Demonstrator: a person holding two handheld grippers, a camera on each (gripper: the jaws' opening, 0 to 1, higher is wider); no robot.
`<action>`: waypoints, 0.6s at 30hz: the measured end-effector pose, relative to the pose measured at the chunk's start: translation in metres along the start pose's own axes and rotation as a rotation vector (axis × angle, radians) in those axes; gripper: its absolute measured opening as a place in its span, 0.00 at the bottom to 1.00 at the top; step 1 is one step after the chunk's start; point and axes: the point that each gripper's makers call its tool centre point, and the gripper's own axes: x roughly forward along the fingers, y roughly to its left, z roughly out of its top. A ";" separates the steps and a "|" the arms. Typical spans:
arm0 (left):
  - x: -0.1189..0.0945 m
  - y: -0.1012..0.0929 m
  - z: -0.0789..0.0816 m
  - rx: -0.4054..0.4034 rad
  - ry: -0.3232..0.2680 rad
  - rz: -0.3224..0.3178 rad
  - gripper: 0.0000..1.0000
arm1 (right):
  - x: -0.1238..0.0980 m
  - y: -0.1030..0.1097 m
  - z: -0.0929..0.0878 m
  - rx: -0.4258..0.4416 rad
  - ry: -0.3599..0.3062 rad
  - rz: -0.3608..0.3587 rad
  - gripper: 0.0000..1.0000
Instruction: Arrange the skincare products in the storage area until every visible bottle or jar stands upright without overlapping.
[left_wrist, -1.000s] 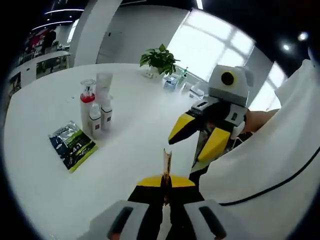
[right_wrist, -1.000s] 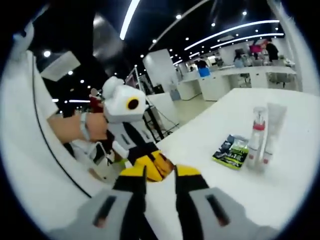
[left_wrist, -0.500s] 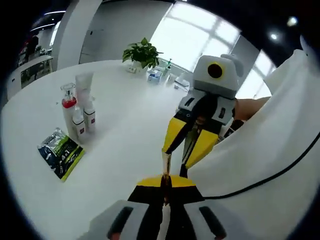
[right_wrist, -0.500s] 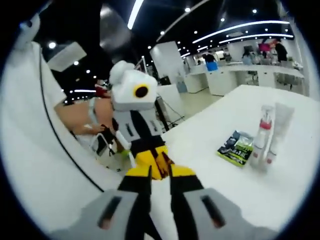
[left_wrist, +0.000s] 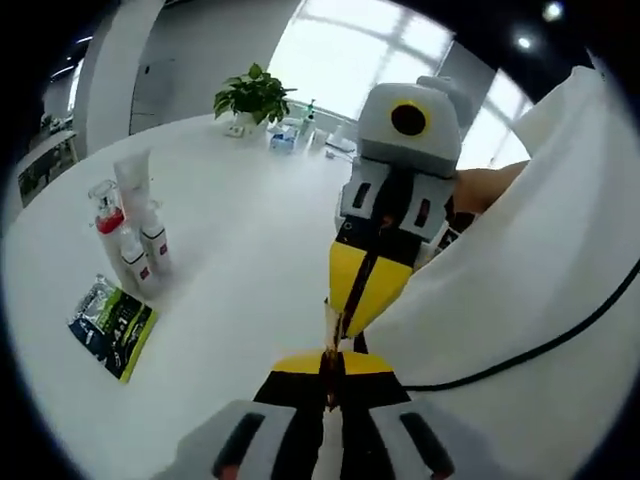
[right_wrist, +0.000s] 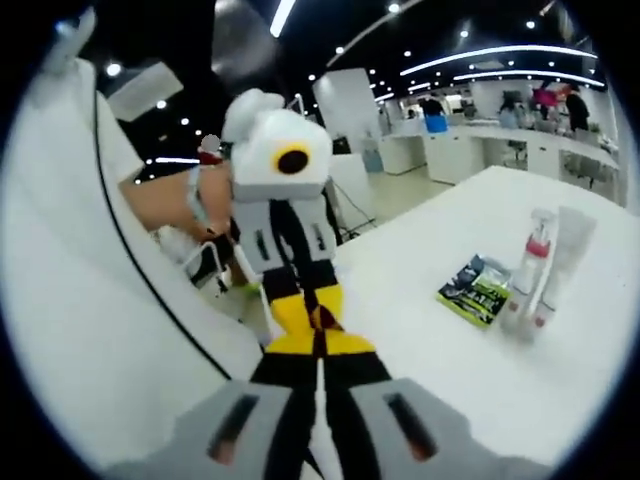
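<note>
White tabletop (left_wrist: 250, 230) fills the left gripper view, with a bright window wall and a potted plant (left_wrist: 250, 95) at its far edge. At the bottom we see the left gripper (left_wrist: 330, 365), its yellow-tipped jaws pressed together on a thin brown strip that we cannot identify. Directly ahead of these jaws, and touching their tips, points the right gripper (left_wrist: 352, 318), its own yellow jaws closed to a narrow wedge with nothing between them; a hand (left_wrist: 480, 190) grips it beside a white garment. Well to the left of our jaws stands the cluster of skincare products: a pump bottle (left_wrist: 108, 235) with a red collar, a pale tube (left_wrist: 135, 180) upright behind it, and two small white bottles (left_wrist: 145, 255) close in front. A green and black sachet (left_wrist: 110, 325) lies flat on the table just beside the cluster.

Open-plan office space with ceiling light strips forms the background of the right gripper view. The right gripper (right_wrist: 320, 352) rises from the bottom, jaws shut and empty. The left gripper (right_wrist: 318, 318) meets it tip to tip from straight ahead. Far to the right of the jaws we find the pump bottle (right_wrist: 528, 275) and tube (right_wrist: 560, 260) upright on the table (right_wrist: 450, 360), and the sachet (right_wrist: 475, 292) lying next to them.
</note>
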 end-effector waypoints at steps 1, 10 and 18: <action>0.000 0.001 0.002 -0.010 -0.014 0.004 0.09 | 0.000 -0.001 0.000 0.001 -0.001 -0.004 0.00; -0.011 0.018 0.003 -0.168 -0.126 0.052 0.30 | -0.008 -0.010 -0.001 0.094 -0.045 -0.029 0.00; -0.018 0.024 0.007 -0.365 -0.257 0.031 0.49 | -0.021 -0.021 0.014 0.205 -0.168 -0.046 0.00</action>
